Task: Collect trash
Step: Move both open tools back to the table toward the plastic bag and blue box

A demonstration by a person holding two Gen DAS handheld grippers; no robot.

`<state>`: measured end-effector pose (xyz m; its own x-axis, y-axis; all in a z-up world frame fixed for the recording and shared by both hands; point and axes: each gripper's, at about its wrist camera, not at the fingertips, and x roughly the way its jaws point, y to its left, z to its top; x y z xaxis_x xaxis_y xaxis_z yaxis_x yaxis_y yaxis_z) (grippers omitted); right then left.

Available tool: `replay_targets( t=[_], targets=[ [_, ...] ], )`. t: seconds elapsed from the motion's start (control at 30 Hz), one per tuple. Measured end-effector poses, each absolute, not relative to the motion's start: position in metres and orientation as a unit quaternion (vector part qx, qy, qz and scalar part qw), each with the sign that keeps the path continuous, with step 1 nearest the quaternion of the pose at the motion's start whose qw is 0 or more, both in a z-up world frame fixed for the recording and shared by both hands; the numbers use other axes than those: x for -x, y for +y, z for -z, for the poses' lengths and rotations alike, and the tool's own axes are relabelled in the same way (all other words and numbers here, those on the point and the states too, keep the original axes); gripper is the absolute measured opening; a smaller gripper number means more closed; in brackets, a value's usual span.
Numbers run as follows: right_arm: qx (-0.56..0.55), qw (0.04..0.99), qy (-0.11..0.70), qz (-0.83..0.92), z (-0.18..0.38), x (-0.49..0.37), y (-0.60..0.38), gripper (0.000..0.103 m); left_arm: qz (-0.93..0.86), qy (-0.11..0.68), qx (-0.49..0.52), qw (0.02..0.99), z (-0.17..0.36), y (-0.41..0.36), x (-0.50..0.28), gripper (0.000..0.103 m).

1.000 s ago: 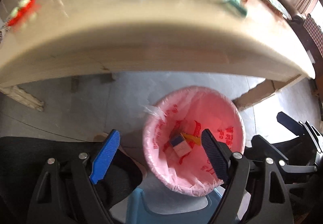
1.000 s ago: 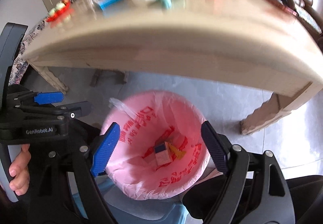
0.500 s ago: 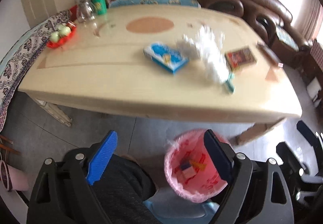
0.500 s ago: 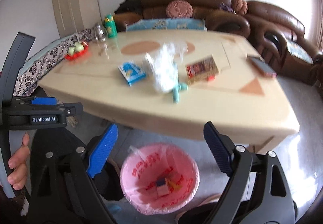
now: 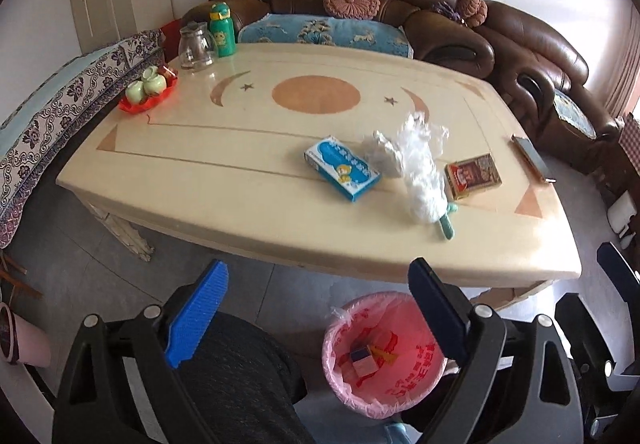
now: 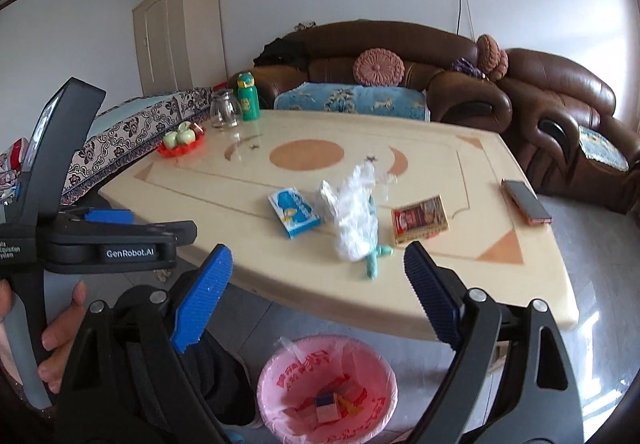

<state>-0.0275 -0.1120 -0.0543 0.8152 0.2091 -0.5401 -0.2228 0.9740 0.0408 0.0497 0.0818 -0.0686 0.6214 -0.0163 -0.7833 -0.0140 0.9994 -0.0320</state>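
A blue carton [image 5: 342, 168] [image 6: 294, 213], a crumpled clear plastic bag [image 5: 420, 164] [image 6: 356, 212] over a teal handle [image 5: 446, 226] [image 6: 373, 262], and a red-brown box [image 5: 473, 176] [image 6: 420, 219] lie on the cream table [image 5: 240, 164] [image 6: 480, 284]. A pink-lined trash bin [image 5: 340, 372] [image 6: 276, 384] with small boxes inside stands on the floor at the table's near edge. My left gripper [image 5: 316, 320] and right gripper [image 6: 316, 298] are open and empty, above the bin and short of the table.
A phone [image 5: 532, 158] [image 6: 526, 201] lies at the table's right edge. A glass jar [image 5: 195, 46], a green bottle [image 5: 222, 29] and a red tray of cups [image 5: 148, 92] stand at the far left. Brown sofas [image 5: 400, 16] surround the table. The left gripper's body [image 6: 100, 240] shows beside mine.
Both grippers have risen and tilted up from looking down into the bin to facing the tabletop. Both stayed open and empty.
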Motion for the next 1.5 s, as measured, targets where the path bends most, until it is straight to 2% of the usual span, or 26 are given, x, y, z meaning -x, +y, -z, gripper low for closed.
replay_targets(
  t=[0.53, 1.5],
  targets=[
    [0.004, 0.959, 0.261, -0.109, 0.046, -0.01, -0.114, 0.087, -0.005, 0.42, 0.007, 0.907, 0.061, 0.084, -0.086, 0.094],
    [-0.009, 0.943, 0.314, -0.11, 0.13, -0.12, -0.131, 0.087, -0.062, 0.499, 0.045, 0.863, 0.132, 0.078, -0.22, 0.094]
  ],
)
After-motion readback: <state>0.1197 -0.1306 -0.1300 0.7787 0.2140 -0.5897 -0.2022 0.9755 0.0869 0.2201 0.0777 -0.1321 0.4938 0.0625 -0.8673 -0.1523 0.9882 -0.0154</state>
